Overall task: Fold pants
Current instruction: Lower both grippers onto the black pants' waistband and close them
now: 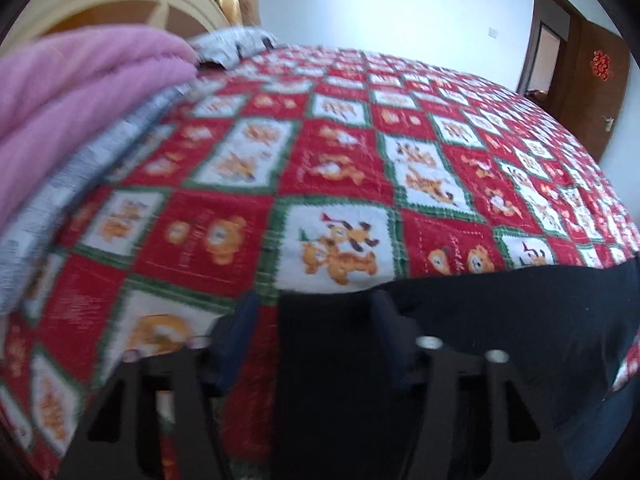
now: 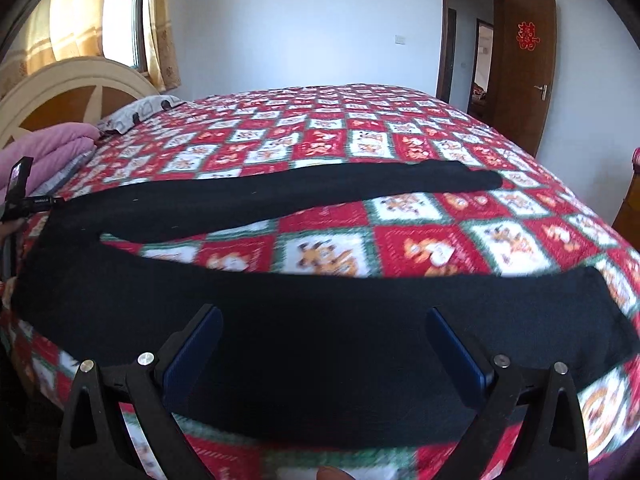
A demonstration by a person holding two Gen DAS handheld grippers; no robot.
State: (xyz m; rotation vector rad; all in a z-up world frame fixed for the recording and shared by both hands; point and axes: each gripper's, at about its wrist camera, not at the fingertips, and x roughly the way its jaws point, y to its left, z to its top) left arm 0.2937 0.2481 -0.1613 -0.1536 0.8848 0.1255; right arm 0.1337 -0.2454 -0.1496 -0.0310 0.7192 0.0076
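Your left gripper (image 1: 316, 320) stands at the waist end of the black pants (image 2: 280, 336), at the near edge of the bed. Its jaws are partly apart, and black fabric lies between the blue pads (image 1: 394, 344); blur prevents you from telling whether the pads press on it. Your right gripper (image 2: 324, 344) hangs over the nearer leg with its jaws spread wide, gripping nothing; contact with the fabric cannot be confirmed. The pants lie flat across the red checked quilt (image 2: 360, 136), legs splayed apart toward the right. Folded pink bedding (image 1: 80, 80) sits at the headboard end.
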